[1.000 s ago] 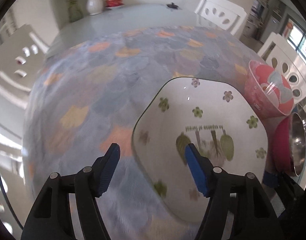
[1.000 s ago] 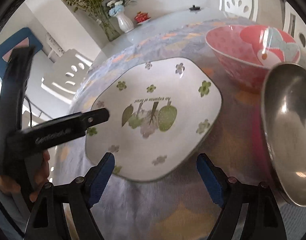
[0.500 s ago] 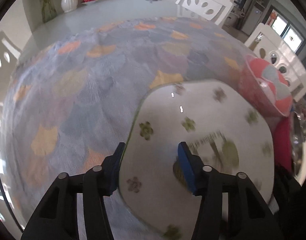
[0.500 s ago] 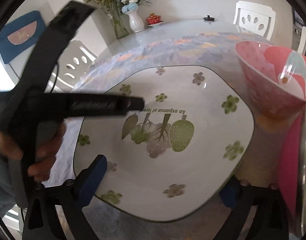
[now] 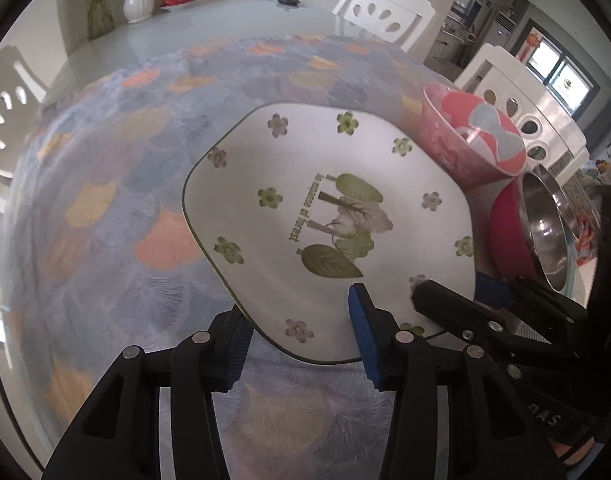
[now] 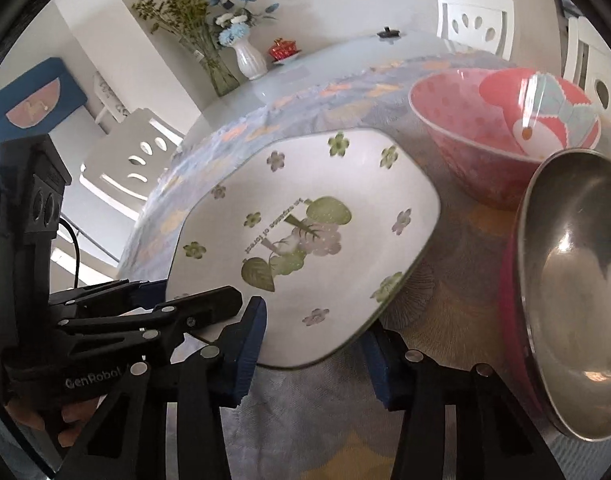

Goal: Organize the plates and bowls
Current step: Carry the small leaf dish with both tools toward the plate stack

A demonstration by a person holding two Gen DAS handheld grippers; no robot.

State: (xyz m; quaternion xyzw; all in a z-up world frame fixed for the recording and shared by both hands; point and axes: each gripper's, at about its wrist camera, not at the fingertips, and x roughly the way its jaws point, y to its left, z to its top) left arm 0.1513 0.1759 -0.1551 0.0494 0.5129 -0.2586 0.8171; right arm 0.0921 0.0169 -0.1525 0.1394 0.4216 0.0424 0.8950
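The surface (image 5: 105, 184) carried a blue-and-orange patterned cloth, with white chairs (image 5: 381, 8) around it. The white floral plate (image 5: 325, 216), tilted above it, was clamped at its near rim by both just-closed jaws: left gripper (image 5: 301, 340), right gripper (image 6: 317, 354).

plate (image 5: 337, 216): white, rounded-square, green and purple flowers, tree print, tilted, near edge raised | pink bowl (image 5: 471, 136): upright, just beyond plate's far right corner | steel bowl (image 6: 573, 292): red outside, right of plate
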